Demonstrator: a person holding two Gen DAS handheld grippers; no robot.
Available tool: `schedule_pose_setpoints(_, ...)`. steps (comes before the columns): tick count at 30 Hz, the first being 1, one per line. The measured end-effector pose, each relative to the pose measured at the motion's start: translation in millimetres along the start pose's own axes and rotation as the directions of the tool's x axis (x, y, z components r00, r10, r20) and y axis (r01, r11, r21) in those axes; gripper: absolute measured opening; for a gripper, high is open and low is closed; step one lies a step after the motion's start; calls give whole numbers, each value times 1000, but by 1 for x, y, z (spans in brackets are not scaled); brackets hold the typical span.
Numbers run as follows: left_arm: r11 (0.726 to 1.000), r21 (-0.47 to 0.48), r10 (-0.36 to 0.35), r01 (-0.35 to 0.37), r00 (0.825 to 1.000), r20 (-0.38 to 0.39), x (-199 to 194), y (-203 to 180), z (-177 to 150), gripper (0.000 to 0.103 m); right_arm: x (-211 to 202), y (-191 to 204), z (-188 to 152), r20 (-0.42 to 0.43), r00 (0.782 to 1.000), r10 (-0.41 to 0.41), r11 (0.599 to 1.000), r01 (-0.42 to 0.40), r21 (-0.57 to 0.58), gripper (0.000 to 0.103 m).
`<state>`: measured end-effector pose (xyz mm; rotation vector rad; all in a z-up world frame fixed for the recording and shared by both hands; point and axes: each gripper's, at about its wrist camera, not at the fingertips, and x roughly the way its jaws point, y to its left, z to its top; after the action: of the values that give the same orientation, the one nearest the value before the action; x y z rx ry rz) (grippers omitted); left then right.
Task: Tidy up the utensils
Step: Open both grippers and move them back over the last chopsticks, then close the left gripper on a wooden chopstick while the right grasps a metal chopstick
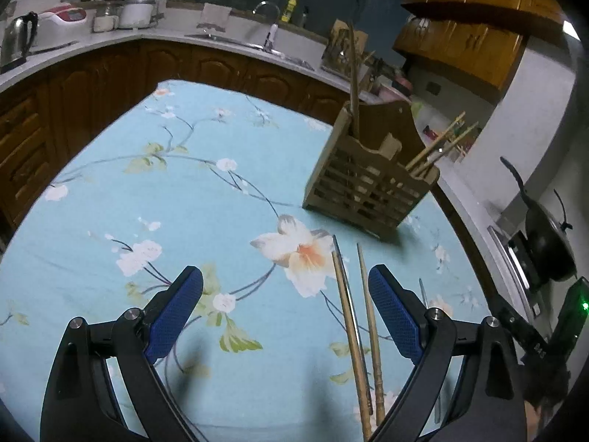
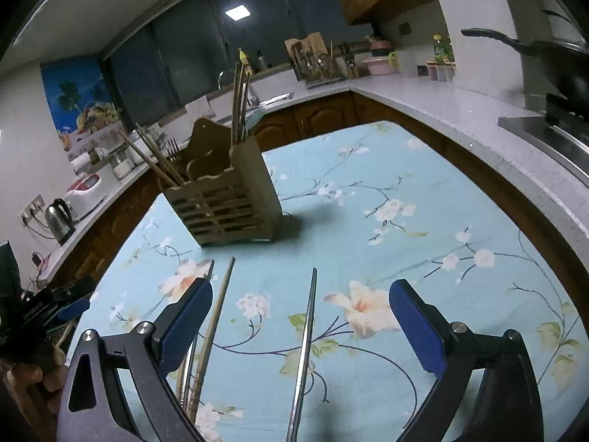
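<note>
My right gripper [image 2: 300, 316] hangs wide open, empty, straddling the metal chopstick [image 2: 305, 342], which lies lengthwise between its pads, pointing toward the wooden holder [image 2: 228, 206]. Left gripper [image 1: 285, 309] wide too, wooden chopsticks [image 1: 359, 339] near its right pad.

Both wrist cams sit low over the table [image 1: 110, 202], looking forward and down. Shared: wooden holder [image 1: 371, 180] [image 2: 224, 199], loose chopsticks between them.
</note>
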<state>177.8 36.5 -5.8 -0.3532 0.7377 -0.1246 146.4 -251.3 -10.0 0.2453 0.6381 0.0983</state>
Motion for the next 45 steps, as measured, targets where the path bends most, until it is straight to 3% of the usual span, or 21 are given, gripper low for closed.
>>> schedule_pose_setpoints(3, 1000, 17, 3, -3, 1000, -22, 7, -4, -2, 93, 8, 1, -1, -22, 1000, -7, 1000, 6, -12, 94)
schedule_pose_setpoints(4, 1000, 28, 1, 0, 999, -37, 12, -7, -2, 92, 11, 0, -1, -30, 1000, -5, 1000, 4, -14, 88)
schedule_pose_setpoints(8, 998, 62, -6, 13, 995, -104, 30, -18, -1, 80, 25, -2, -1, -67, 998, 1, 1000, -2, -9, 67)
schedule_pose_setpoints(14, 994, 106, -8, 26, 986, -166, 61, -35, 3, 66, 49, -6, -3, -133, 991, -2, 1000, 2, -2, 52)
schedule_pose_setpoints(26, 989, 147, 22, 20, 959, -283, 122, -51, 8, 38, 77, -11, -3, -203, 979, -6, 1000, 8, 10, 46)
schedule_pose_setpoints(32, 976, 216, 70, -11, 961, -268, 129, -61, 4, 35, 88, -12, -3, -224, 974, -12, 1000, 12, 1, 40)
schedule_pose_setpoints(35, 961, 274, 115, -43, 960, -254, 130, -66, 3, 26, 97, -9, -6, -251, 968, -25, 1000, 20, -22, 31)
schedule_pose_setpoints(40, 946, 322, 123, -31, 955, -270, 133, -70, 3, 19, 104, 0, -4, -254, 964, -73, 995, 52, -91, 26)
schedule_pose_setpoints(45, 905, 423, 154, -38, 957, -245, 137, -88, -5, 13, 116, 8, 0, -249, 962, -116, 985, 79, -155, 23)
